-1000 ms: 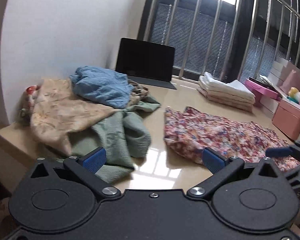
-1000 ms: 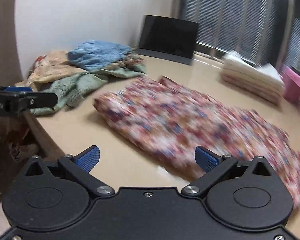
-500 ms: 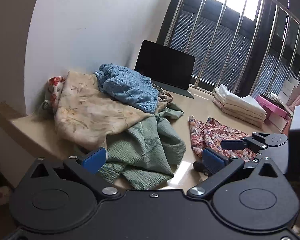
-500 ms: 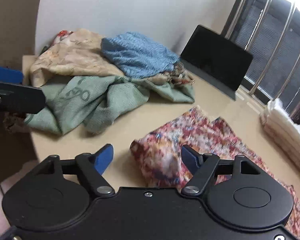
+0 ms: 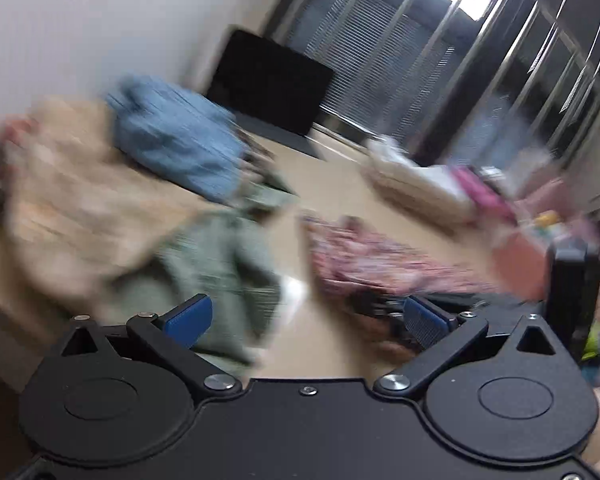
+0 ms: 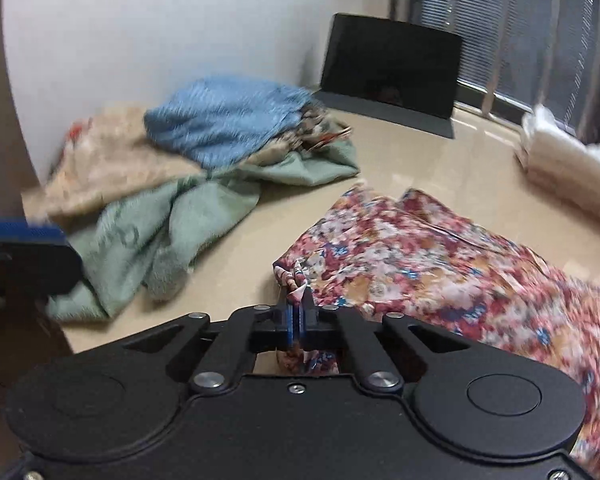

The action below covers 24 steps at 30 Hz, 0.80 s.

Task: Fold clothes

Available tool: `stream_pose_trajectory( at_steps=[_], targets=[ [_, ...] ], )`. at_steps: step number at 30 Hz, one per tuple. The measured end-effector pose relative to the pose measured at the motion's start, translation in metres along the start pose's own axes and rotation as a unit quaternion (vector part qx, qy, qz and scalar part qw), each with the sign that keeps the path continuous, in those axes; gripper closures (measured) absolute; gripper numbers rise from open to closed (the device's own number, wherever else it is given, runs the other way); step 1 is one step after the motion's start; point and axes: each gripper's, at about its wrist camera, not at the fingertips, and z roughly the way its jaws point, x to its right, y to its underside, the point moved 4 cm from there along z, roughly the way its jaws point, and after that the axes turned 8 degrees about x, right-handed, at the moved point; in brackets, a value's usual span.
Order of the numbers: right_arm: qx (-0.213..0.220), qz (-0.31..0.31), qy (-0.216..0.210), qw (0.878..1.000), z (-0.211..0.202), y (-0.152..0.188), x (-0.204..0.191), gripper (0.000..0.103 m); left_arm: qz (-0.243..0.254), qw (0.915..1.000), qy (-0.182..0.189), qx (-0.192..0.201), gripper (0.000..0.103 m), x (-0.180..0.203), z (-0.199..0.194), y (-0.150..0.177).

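Note:
A red floral garment [image 6: 440,264] lies spread on the beige table [image 6: 440,160], its near corner bunched up. My right gripper [image 6: 298,322] is shut on that corner, with cloth pinched between the blue pads. In the blurred left wrist view the same floral garment [image 5: 372,256] lies ahead to the right. My left gripper [image 5: 304,320] is open over bare table, nothing between its fingers. The right gripper [image 5: 384,306] shows low by its right finger. A finger of the left gripper [image 6: 24,248] shows at the left edge of the right wrist view.
A heap of unfolded clothes sits at the left: blue [image 6: 228,120], beige [image 6: 112,168] and green [image 6: 172,224]. A dark tablet [image 6: 392,68] stands at the back. Folded white towels [image 6: 564,164] are stacked at the right. Pink boxes [image 5: 516,256] stand beyond them.
My right gripper has shut on the floral garment's near corner after moving in toward it. The left gripper has swung and rolled, so its view is now blurred and tilted; it stays open.

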Motion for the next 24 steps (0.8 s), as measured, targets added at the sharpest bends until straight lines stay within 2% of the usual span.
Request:
stream_pose_trajectory(
  at_steps=[3, 5, 7, 9, 12, 14, 15, 17, 21, 24],
  targets=[
    [0.017, 0.034, -0.009, 0.999, -0.024, -0.001, 0.014, 0.102, -0.041, 0.9975, 0.047, -0.035, 0.001, 0.01, 0.024, -0.008],
    [0.027, 0.05, -0.019, 0.998, -0.042, -0.001, 0.02, 0.102, -0.057, 0.9954, 0.054, -0.056, 0.001, 0.018, 0.045, -0.01],
    [0.035, 0.056, -0.025, 0.997, -0.059, 0.001, 0.023, 0.102, -0.074, 0.9921, 0.049, -0.089, 0.006, 0.022, 0.067, -0.007],
    [0.043, 0.054, -0.028, 0.997, -0.076, 0.003, 0.025, 0.102, -0.097, 0.9864, 0.046, -0.124, 0.017, 0.025, 0.09, -0.002],
    [0.051, 0.058, -0.032, 0.996, -0.095, 0.007, 0.028, 0.102, -0.137, 0.9758, 0.05, -0.163, 0.028, 0.026, 0.113, 0.01],
    [0.055, 0.059, -0.037, 0.996, -0.105, 0.011, 0.029, 0.102, -0.151, 0.9723, 0.033, -0.176, 0.034, 0.026, 0.121, 0.016],
    [0.056, 0.059, -0.04, 0.996, -0.109, 0.014, 0.028, 0.102, -0.156, 0.9705, 0.024, -0.182, 0.04, 0.026, 0.125, 0.019],
    [0.059, 0.053, -0.042, 0.996, -0.114, 0.018, 0.026, 0.102, -0.166, 0.9685, 0.013, -0.185, 0.049, 0.025, 0.127, 0.023],
    [0.064, 0.034, -0.046, 0.996, -0.122, 0.022, 0.017, 0.102, -0.165, 0.9671, -0.003, -0.193, 0.082, 0.02, 0.122, 0.026],
    [0.06, 0.025, -0.055, 0.996, -0.121, 0.023, 0.011, 0.102, -0.166, 0.9673, 0.006, -0.191, 0.095, 0.016, 0.116, 0.026]
  ],
)
